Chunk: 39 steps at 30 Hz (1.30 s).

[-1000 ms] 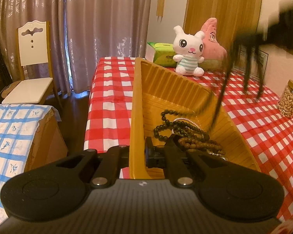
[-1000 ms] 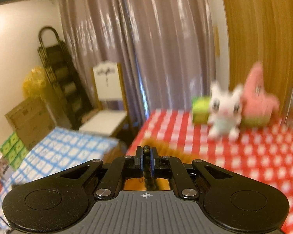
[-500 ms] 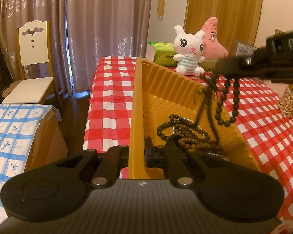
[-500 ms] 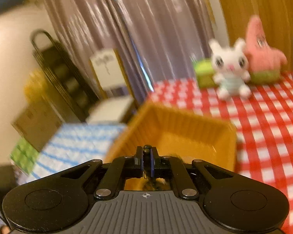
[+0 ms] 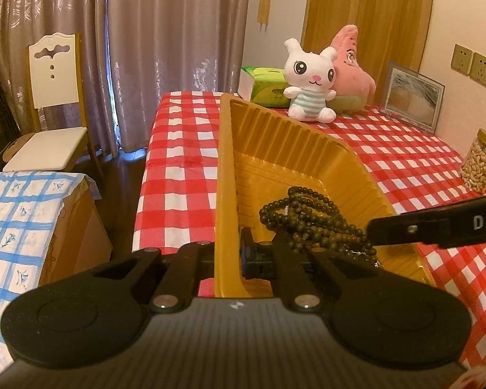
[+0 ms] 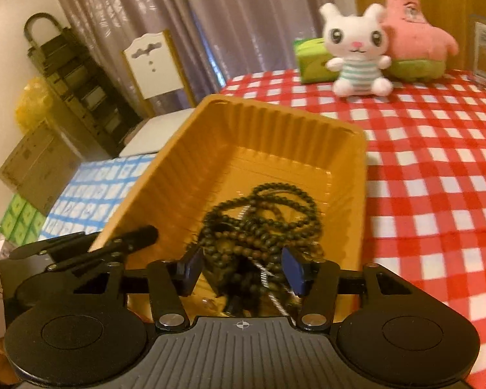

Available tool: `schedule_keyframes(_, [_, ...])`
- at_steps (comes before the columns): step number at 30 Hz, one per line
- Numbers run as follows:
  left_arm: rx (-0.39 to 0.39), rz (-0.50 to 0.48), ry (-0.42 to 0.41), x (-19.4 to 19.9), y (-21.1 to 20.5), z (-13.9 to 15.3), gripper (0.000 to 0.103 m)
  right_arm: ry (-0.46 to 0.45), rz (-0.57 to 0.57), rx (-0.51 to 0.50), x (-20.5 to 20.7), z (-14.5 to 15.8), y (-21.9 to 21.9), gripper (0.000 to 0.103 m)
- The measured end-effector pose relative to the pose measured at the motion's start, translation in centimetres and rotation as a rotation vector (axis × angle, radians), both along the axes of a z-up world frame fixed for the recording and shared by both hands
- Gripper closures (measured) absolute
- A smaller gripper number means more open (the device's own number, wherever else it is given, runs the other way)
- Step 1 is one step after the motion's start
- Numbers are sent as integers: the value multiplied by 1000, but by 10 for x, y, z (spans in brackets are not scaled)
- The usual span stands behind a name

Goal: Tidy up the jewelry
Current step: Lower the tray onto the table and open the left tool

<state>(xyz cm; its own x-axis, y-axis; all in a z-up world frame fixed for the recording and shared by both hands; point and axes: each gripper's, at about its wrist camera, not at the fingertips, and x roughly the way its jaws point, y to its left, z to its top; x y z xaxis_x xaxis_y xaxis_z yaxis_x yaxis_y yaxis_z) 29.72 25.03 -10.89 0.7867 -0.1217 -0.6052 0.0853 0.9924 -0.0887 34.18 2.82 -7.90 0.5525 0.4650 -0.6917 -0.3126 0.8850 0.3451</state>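
Table (image 5: pixel 184 149) under red-and-white check cloth, bearing a ribbed yellow tray (image 5: pixel 275 142) near its left edge. Farther back, a white rabbit plush (image 5: pixel 309 81), a pink star plush (image 5: pixel 351 71), a green tissue pack (image 5: pixel 264 84); at right, a jar of nuts (image 5: pixel 481 165). Heaped in the tray's near end, dark bead necklaces (image 6: pixel 259 220). Left hand-held gripper (image 5: pixel 228 256) pinched tight on the tray's left wall. Right hand-held gripper (image 6: pixel 241 267) low over the heap, jaws opening, beads lying between them, unpressed.
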Motion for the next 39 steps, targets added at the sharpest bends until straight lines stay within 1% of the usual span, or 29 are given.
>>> schedule_keyframes(3, [-5,-7,4,2,-2,-1,97,-1,-44,-12,-4,-1,-8,47])
schedule_keyframes(8, [-2,-44,-7,5,-12,0,97,-6,-125,-18,-12,3,-34,47])
schedule_keyframes(14, [-3,-81,-4,6,-34,-2,96,-24,-251,-76,-22,5,-74,47])
schedule_keyframes(16, [-2,-86,0,6,-43,-3,96,-21,-297,-89,-27,4,-90,46])
schedule_keyframes(21, [-16,-70,13,4,-63,-6,95,-5,-366,-121,-31,-2,-124,44])
schedule_keyframes(26, [-22,-32,48,2,-82,-13,94,12,-356,-115,-33,-10,-150,42])
schedule_keyframes(28, [-42,-4,76,3,-86,-16,95,18,-336,-110,-33,-13,-156,42])
schedule_keyframes(31, [-42,35,97,4,-91,-20,95,26,-302,-111,-32,-18,-164,41])
schedule_keyframes(34, [-77,77,130,5,-90,-22,94,30,-267,-114,-32,-22,-171,40])
schedule_keyframes(35, [-87,93,142,5,-90,-23,93,30,-254,-115,-31,-23,-173,39])
schedule_keyframes(39, [-90,126,194,4,-89,-29,81,23,-204,-107,-27,-28,-179,35])
